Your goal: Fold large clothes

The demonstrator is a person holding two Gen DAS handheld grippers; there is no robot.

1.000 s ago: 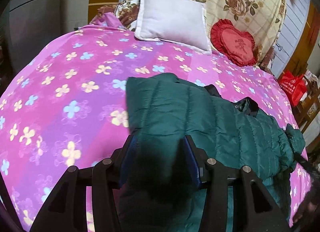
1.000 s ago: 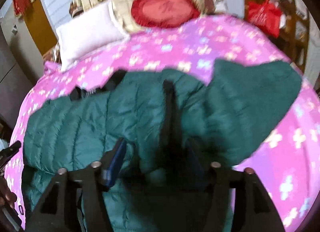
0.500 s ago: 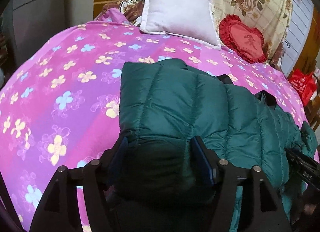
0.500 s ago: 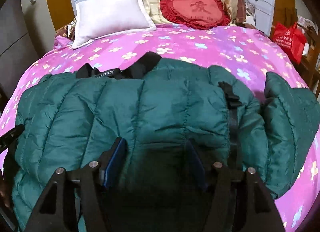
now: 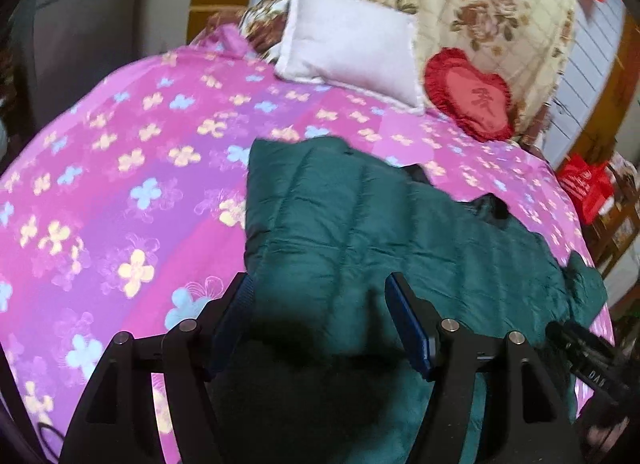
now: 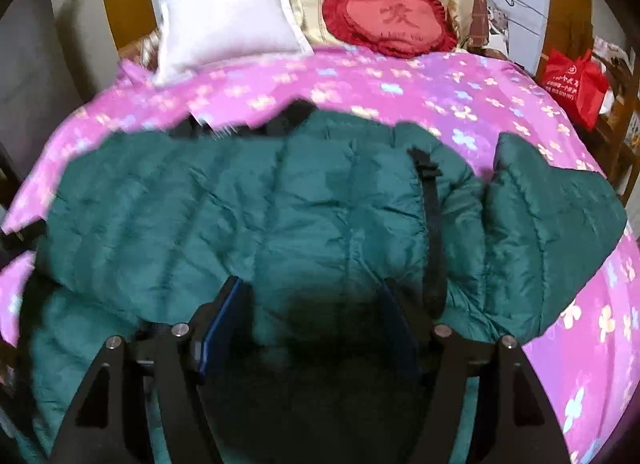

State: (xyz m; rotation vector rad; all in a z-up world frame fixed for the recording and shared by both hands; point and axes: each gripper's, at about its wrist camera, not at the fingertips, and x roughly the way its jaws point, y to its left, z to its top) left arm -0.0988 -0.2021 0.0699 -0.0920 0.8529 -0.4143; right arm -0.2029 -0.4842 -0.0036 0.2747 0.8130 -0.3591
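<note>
A dark green quilted down jacket (image 5: 360, 224) lies spread on the pink flowered bedcover (image 5: 120, 184); it also shows in the right wrist view (image 6: 260, 216) with a black strap (image 6: 434, 224) across it and a sleeve (image 6: 552, 224) folded at the right. My left gripper (image 5: 320, 304) has its jaws wide apart with a bulge of jacket fabric between them near the jacket's left end. My right gripper (image 6: 316, 312) also stands wide apart over the jacket's near edge with fabric bulging between the fingers. Whether either pinches the fabric is hidden.
A white pillow (image 5: 352, 48) and a red heart cushion (image 5: 472, 100) lie at the head of the bed against a floral quilt (image 5: 480, 4). A red bag (image 6: 576, 80) stands on shelving at the bed's right. A grey cabinet stands to the left.
Both grippers have pulled back slightly and lifted; the jacket body now lies flatter, with the right sleeve folded beside it. The jaws stay wide apart throughout.
</note>
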